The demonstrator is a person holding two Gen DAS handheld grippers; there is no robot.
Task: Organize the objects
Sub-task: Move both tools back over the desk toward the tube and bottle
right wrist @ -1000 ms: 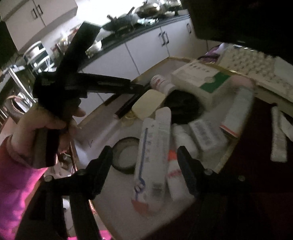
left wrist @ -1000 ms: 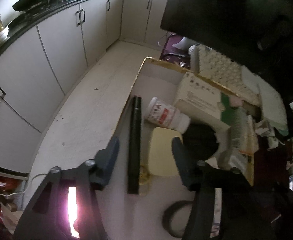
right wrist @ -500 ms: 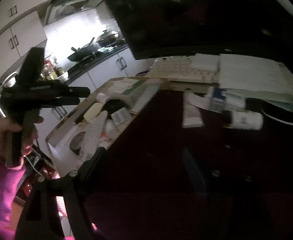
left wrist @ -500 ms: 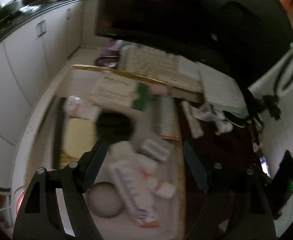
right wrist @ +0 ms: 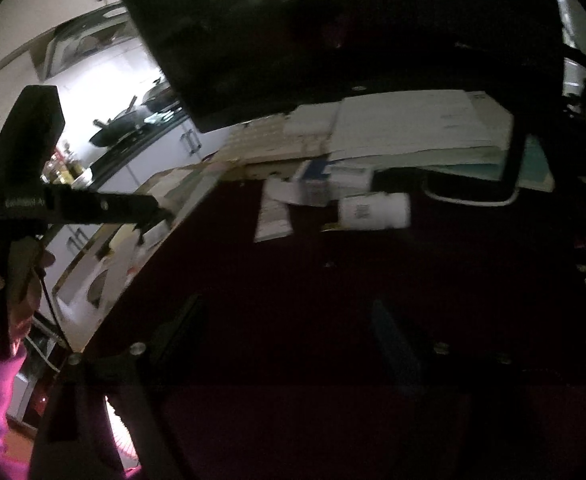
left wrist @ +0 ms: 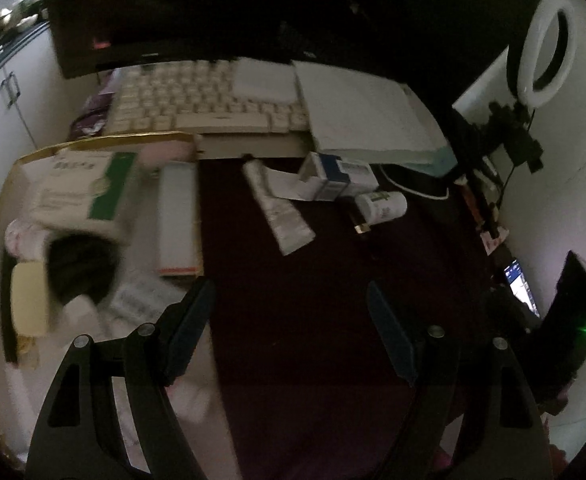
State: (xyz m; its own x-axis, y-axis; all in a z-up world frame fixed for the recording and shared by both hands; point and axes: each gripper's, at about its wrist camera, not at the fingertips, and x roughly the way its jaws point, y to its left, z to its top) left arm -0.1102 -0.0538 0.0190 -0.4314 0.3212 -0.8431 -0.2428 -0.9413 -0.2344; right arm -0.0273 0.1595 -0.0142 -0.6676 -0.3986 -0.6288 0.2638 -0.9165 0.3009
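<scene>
A cardboard box (left wrist: pixel 105 141) at the left holds several items: a green and white carton (left wrist: pixel 81 188), a long white box (left wrist: pixel 177 220), a yellow pad (left wrist: pixel 27 300). On the dark red table (left wrist: pixel 313 300) lie a white tube (left wrist: pixel 277 208), a blue and white carton (left wrist: pixel 337 178) and a white bottle (left wrist: pixel 383 206) on its side. My left gripper (left wrist: pixel 291 320) is open and empty above the table, right of the box. My right gripper (right wrist: pixel 289 336) is open and empty, short of the bottle (right wrist: pixel 375 210) and tube (right wrist: pixel 273 216).
A white keyboard (left wrist: pixel 197 100) and a stack of papers (left wrist: pixel 365 116) lie under a dark monitor (left wrist: pixel 253 8). A ring light (left wrist: pixel 547 44), a phone (left wrist: pixel 521 286) and a black device (left wrist: pixel 577 312) stand at the right. Kitchen cabinets (right wrist: pixel 105 184) are beyond the left.
Both grippers swung right, away from the box and over the dark red table. The loose tube, carton and bottle came into view. Both stay open and empty.
</scene>
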